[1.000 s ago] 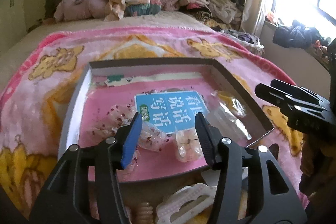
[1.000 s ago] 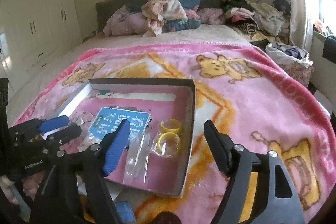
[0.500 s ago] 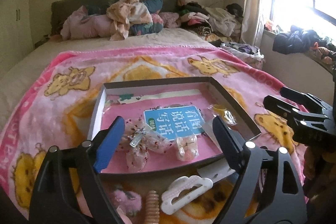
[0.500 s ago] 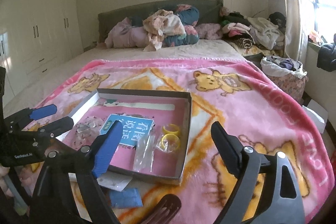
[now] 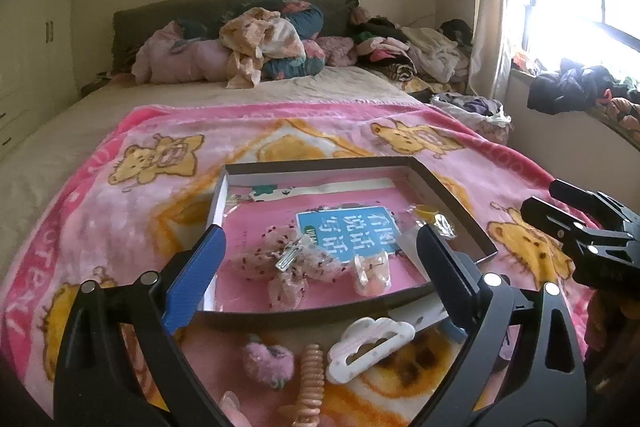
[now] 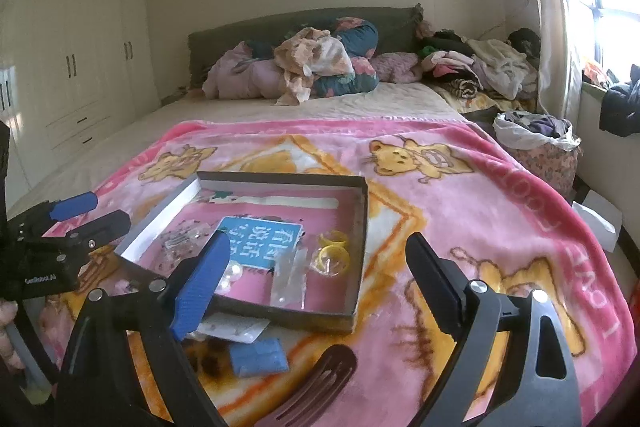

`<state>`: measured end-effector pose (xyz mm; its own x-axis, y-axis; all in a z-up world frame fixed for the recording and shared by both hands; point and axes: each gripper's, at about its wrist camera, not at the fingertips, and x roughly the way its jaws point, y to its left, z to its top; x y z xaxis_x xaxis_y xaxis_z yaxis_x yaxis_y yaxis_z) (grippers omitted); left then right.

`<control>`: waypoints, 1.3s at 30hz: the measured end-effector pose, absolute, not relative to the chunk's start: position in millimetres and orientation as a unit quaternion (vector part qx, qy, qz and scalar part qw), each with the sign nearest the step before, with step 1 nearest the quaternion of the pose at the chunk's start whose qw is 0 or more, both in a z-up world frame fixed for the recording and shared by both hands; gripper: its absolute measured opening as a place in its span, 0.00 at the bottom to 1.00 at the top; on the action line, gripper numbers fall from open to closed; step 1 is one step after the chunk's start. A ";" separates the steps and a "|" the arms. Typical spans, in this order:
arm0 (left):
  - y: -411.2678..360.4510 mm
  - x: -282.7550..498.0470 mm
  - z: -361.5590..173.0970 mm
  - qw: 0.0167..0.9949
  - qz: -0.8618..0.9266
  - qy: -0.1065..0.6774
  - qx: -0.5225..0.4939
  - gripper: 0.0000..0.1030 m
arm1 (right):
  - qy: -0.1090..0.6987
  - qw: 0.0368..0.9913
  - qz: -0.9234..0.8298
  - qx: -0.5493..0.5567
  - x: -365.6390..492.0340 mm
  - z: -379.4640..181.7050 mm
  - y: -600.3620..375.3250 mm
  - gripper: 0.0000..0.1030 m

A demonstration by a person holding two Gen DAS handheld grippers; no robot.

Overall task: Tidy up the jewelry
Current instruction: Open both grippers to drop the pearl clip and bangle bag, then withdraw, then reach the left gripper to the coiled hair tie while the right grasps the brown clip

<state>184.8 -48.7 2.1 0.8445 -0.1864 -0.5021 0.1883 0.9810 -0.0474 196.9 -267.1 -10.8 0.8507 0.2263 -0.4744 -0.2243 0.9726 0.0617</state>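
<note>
A wide bed (image 6: 280, 115) fills the room, with heaped clothes and pillows (image 6: 320, 67) against its far headboard and a pink blanket with yellow bears (image 6: 460, 211) spread over its near half. On the blanket lies a shallow grey box lid serving as a tray (image 6: 362, 227), its floor pink.

Inside the tray, a blue card with white characters (image 5: 352, 235) lies near the middle. Left of the card in the left wrist view sits a sheer speckled bow with a metal clip (image 5: 292, 263), and just right of it a small clear packet holding something peach (image 5: 372, 269). At the tray's right side are yellow rings in clear wrap (image 6: 334, 253) and a flat clear bag (image 6: 288, 279).

Outside the tray, on its near side, lie a white cloud-shaped hair claw (image 5: 368, 345), a fuzzy pink clip (image 5: 266, 367), a peach spiral hair tie (image 5: 312, 383), a blue pad (image 6: 260, 357) and a dark brown comb (image 6: 320, 375).

The left gripper (image 5: 320, 259) hovers at the tray's near edge; its fingers have just been opening and stand spread wide, nothing pinched. The right gripper (image 6: 316, 267) hovers likewise, fingers spread and empty.
</note>
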 end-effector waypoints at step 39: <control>-7.4 134.6 -28.1 0.955 -0.065 0.288 0.001 0.85 | 0.296 0.944 0.148 -0.008 139.0 -57.0 -227.9 0.84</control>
<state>134.6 -7.4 -28.1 0.8256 -0.1242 -0.5504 0.1257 0.9914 -0.0351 139.0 -227.9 -57.0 0.7811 0.2740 -0.5611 -0.2839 0.9562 0.0718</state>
